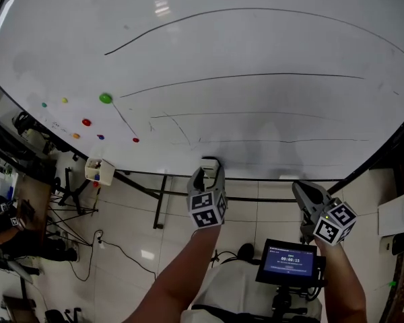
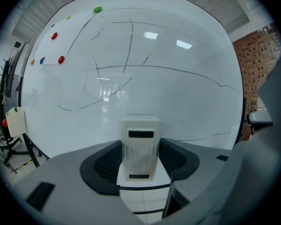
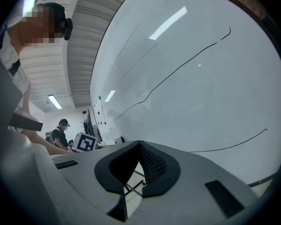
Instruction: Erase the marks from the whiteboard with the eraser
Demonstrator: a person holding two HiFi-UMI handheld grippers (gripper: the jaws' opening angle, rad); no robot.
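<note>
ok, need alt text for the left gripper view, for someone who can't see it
The left gripper is shut on a white eraser, held upright and facing a large whiteboard. Thin black lines cross the board, and a few coloured magnets sit towards its upper left.

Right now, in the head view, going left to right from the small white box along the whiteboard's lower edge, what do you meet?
white box → rightmost red magnet → left gripper, shut on the eraser → right gripper, shut with nothing in it
</note>
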